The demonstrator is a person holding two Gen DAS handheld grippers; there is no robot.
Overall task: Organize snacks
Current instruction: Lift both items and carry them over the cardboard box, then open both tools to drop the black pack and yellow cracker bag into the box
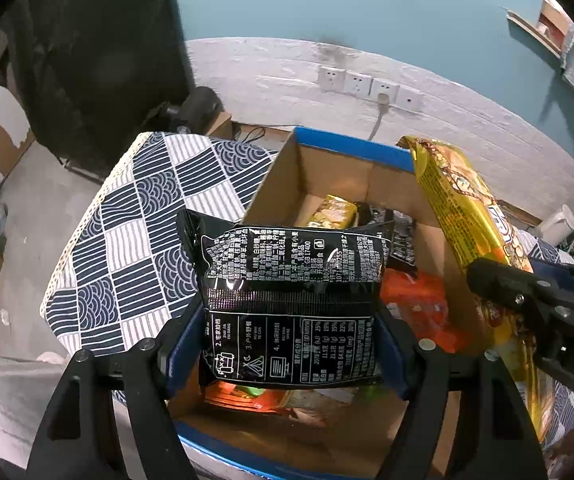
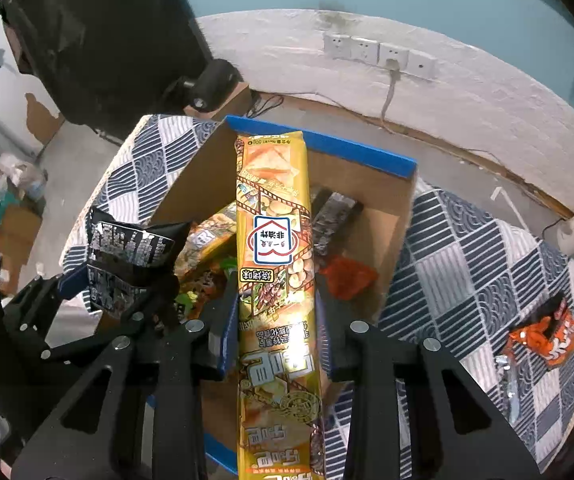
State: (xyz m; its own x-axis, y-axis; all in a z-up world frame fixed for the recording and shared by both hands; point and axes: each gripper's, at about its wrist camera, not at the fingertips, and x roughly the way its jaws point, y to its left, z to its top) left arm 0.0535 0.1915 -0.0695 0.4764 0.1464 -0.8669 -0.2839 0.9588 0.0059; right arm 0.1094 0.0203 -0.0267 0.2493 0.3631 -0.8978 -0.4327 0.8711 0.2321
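Fingers of the left gripper are clamping one black packet.
The right gripper is pinching one long yellow packet; both are tilting steeply down over one cardboard box.

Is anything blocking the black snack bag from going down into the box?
No lid or flap covers the cardboard box. The left tool holds the black snack bag right above the open top. Underneath are only snacks already lying in the box, like the orange packet, so it would land on those.
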